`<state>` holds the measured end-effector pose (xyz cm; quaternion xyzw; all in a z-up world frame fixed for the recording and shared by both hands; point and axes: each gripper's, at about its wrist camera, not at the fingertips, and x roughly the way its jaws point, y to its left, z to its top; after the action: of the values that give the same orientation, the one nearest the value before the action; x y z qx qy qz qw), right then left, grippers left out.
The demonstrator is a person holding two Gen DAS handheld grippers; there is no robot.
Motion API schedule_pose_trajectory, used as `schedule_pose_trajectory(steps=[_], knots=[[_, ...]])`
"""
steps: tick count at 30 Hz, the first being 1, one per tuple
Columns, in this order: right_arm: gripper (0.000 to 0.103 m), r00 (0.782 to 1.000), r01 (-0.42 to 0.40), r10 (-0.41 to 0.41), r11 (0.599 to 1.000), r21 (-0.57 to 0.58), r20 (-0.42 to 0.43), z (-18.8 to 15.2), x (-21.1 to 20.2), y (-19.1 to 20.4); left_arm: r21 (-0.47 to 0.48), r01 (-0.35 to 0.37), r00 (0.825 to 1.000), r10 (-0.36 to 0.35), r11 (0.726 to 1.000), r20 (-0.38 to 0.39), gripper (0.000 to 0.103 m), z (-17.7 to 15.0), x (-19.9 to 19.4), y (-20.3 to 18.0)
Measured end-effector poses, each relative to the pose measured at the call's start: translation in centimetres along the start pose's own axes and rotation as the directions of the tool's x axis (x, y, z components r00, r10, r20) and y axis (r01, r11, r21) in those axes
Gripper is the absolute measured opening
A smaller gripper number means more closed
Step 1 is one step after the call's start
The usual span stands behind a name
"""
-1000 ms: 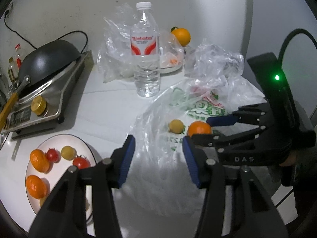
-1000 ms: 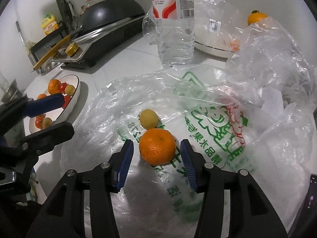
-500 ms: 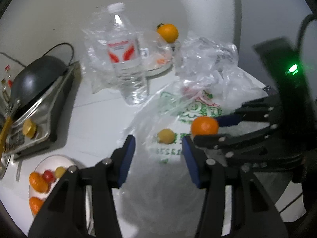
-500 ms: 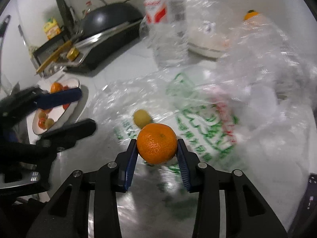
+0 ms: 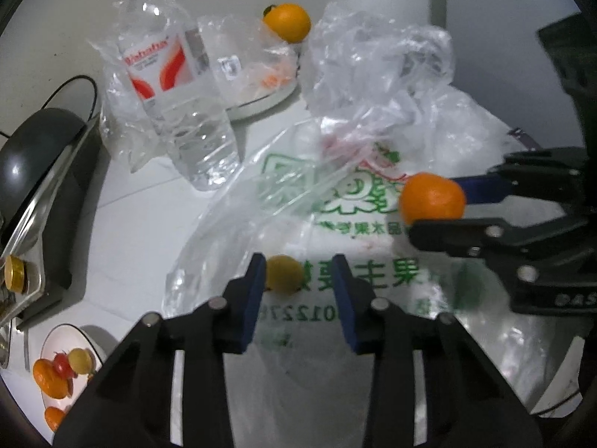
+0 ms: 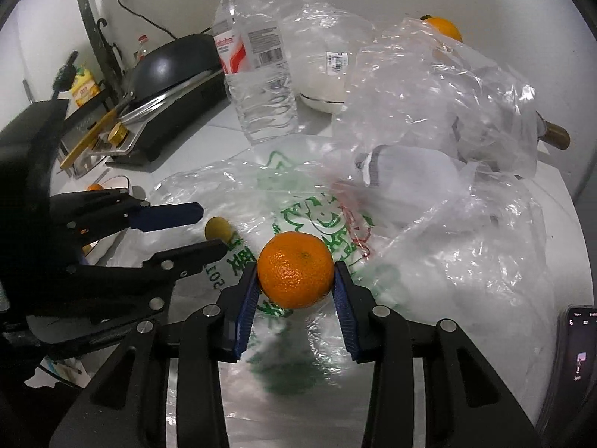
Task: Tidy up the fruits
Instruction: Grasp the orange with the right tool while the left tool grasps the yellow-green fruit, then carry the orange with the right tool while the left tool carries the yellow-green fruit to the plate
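Note:
A tangerine (image 6: pixel 296 275) hangs above the green-printed plastic bag (image 6: pixel 429 261), and my right gripper (image 6: pixel 296 280) is shut on it, blue pads pressing both sides. The left wrist view shows the same tangerine (image 5: pixel 432 198) at the right. A small yellow fruit (image 5: pixel 283 274) lies on the bag (image 5: pixel 335 201) between the pads of my left gripper (image 5: pixel 298 280), whose jaws are closing. It sits against the left pad, with a gap to the right one. A white plate (image 5: pixel 56 330) at the lower left holds tangerines and small tomatoes.
A water bottle (image 5: pixel 179 93) stands behind the bag, with crumpled clear bags (image 5: pixel 373 59), a white dish and another orange (image 5: pixel 287 22) further back. A black pan on a cooker (image 5: pixel 33 149) fills the left side. A phone (image 6: pixel 574 354) lies at the right edge.
My right gripper shut on the tangerine and lifted it off the bag. My left gripper moved forward to the yellow fruit and its jaws narrowed around it.

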<state>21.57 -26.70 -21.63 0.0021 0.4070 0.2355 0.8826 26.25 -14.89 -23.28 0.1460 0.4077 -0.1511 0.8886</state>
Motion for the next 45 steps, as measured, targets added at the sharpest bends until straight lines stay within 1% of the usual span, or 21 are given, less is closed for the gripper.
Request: schedule_pose_trajectory(steps=[5,7,8,14,23,32,45], knots=[[0.041,1.000,-0.006,0.006,1.000,0.000,0.004,-0.1,0.0,-0.1,-0.013,-0.015,0.999,0.015,1.000,-0.033,0.036,0.0,1.3,0.4],[0.041,1.000,-0.008,0.008,1.000,-0.001,0.005,-0.1,-0.1,-0.2,-0.009,-0.018,0.999,0.018,1.000,-0.037,0.032,-0.1,1.5,0.4],[0.041,1.000,-0.007,0.007,1.000,-0.003,0.005,-0.2,-0.1,-0.1,-0.009,-0.019,0.999,0.018,1.000,-0.038,0.027,-0.2,1.5,0.4],[0.041,1.000,0.002,-0.002,1.000,-0.004,0.007,-0.2,-0.4,0.1,-0.023,0.000,1.000,0.000,1.000,-0.026,0.027,-0.2,1.3,0.7],[0.041,1.000,0.027,-0.027,1.000,-0.017,0.009,0.0,-1.1,1.5,-0.019,0.038,0.998,-0.037,0.999,0.049,0.027,-0.3,-2.2,0.2],[0.041,0.999,0.049,-0.048,0.998,-0.041,0.019,0.1,-2.2,4.2,-0.030,0.045,0.993,-0.041,0.999,0.108,0.027,-1.7,-6.0,0.5],[0.041,0.997,0.066,-0.063,0.993,-0.102,0.033,0.6,-2.9,9.8,-0.075,0.048,0.985,-0.034,0.996,0.169,0.027,-5.3,-10.4,3.7]])
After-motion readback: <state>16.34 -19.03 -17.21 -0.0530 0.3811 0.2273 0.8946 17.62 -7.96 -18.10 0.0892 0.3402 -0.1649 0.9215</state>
